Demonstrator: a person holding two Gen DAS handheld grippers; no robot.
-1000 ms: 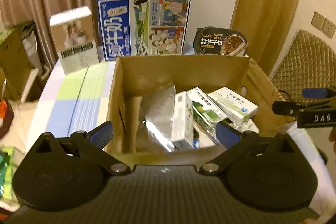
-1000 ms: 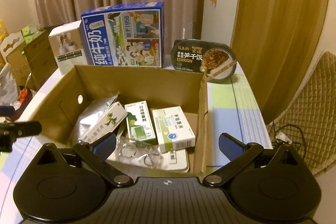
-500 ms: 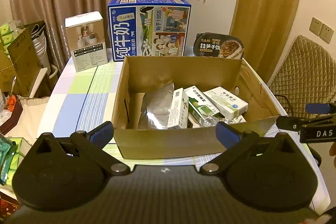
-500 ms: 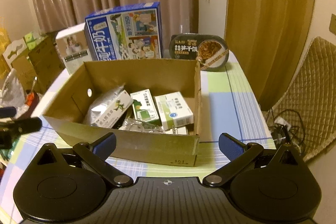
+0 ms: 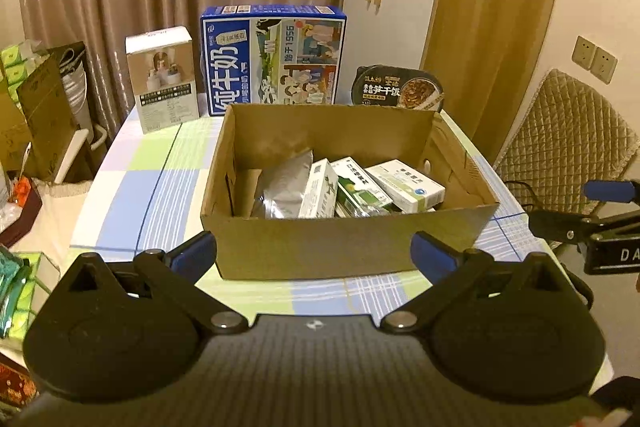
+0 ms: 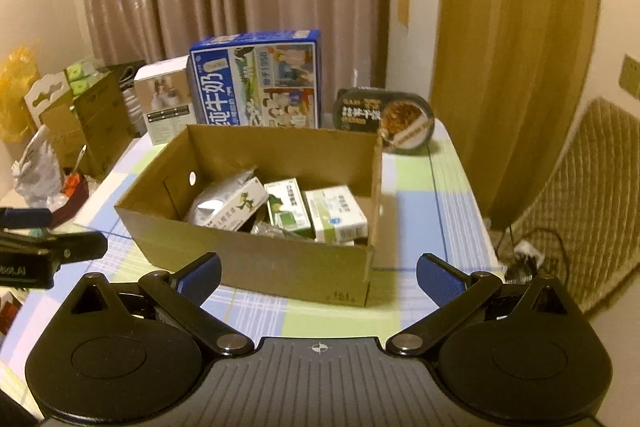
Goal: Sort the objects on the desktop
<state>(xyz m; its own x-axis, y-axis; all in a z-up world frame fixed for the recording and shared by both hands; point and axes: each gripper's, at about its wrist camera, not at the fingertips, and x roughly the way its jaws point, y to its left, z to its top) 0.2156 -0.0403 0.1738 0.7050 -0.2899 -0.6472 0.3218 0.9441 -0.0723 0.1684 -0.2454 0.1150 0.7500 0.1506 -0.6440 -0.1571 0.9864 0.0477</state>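
An open cardboard box (image 5: 344,247) (image 6: 256,263) stands on the checked tablecloth. Inside lie a silver foil pouch (image 5: 282,185) (image 6: 214,197) and several small white and green medicine boxes (image 5: 406,183) (image 6: 336,213). My left gripper (image 5: 316,253) hangs open in front of the box's near wall, nothing between its blue pads. My right gripper (image 6: 318,273) is open too, empty, just short of the box's near right corner. Each gripper shows at the edge of the other's view.
Behind the box stand a blue milk carton case (image 5: 274,61) (image 6: 256,79), a small white product box (image 5: 162,77) (image 6: 166,99) and a black instant rice bowl (image 5: 398,91) (image 6: 386,117). A quilted chair (image 5: 568,143) is right of the table; bags and cartons (image 5: 36,115) crowd the left.
Both grippers have pulled back and up from over the box. The whole box and more tablecloth now show in front of them. Both stayed open.
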